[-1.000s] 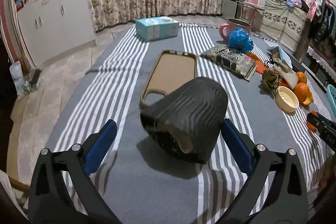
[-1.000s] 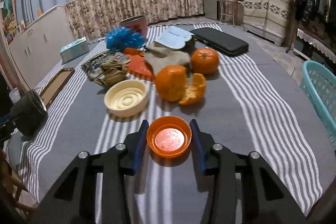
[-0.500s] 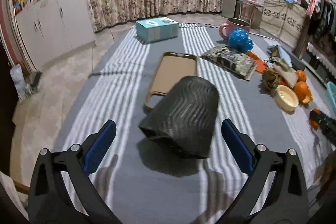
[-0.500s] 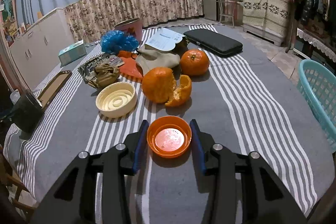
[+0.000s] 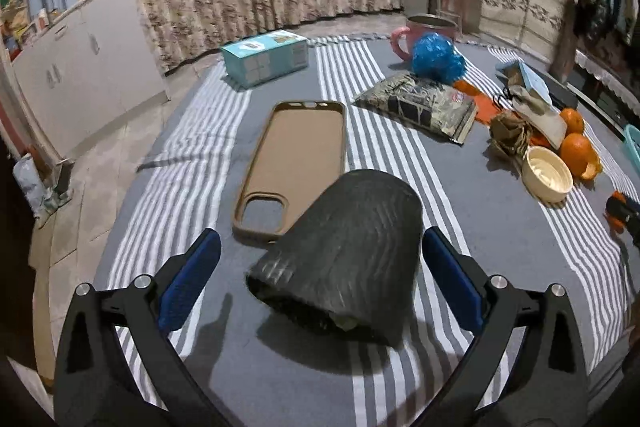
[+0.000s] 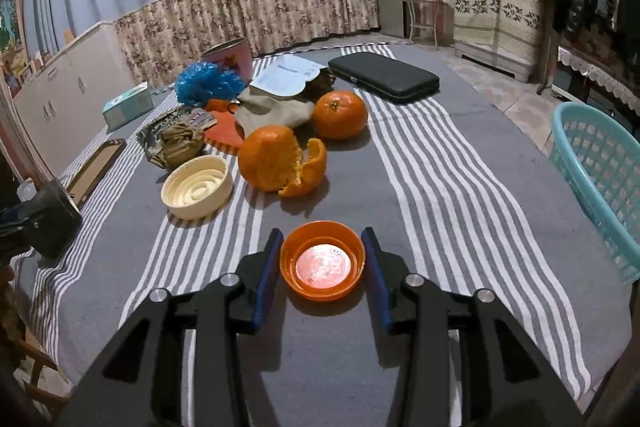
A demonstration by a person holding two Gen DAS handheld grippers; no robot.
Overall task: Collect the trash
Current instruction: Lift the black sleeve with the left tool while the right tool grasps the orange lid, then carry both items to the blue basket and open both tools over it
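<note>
My right gripper point(image 6: 322, 263) is shut on an orange plastic lid point(image 6: 322, 260) and holds it above the striped cloth point(image 6: 460, 195). My left gripper point(image 5: 320, 275) is open, its blue pads on either side of a black ribbed paper cup point(image 5: 344, 255) lying on its side; the pads do not touch it. A half-peeled orange point(image 6: 276, 161), a whole orange point(image 6: 340, 115), a cream lid point(image 6: 196, 187), a crumpled brown wrapper point(image 6: 178, 143), a snack bag point(image 5: 420, 103) and a blue plastic wad point(image 6: 208, 83) lie on the table.
A teal basket point(image 6: 600, 179) stands off the table's right edge. A brown phone case point(image 5: 296, 155), a teal tissue box point(image 5: 264, 57), a pink mug point(image 5: 424, 31), a black case point(image 6: 384, 75) and papers point(image 6: 292, 75) lie on the table.
The right gripper has drawn back and up with the orange lid. The left gripper has pulled back slightly and stays open around the cup.
</note>
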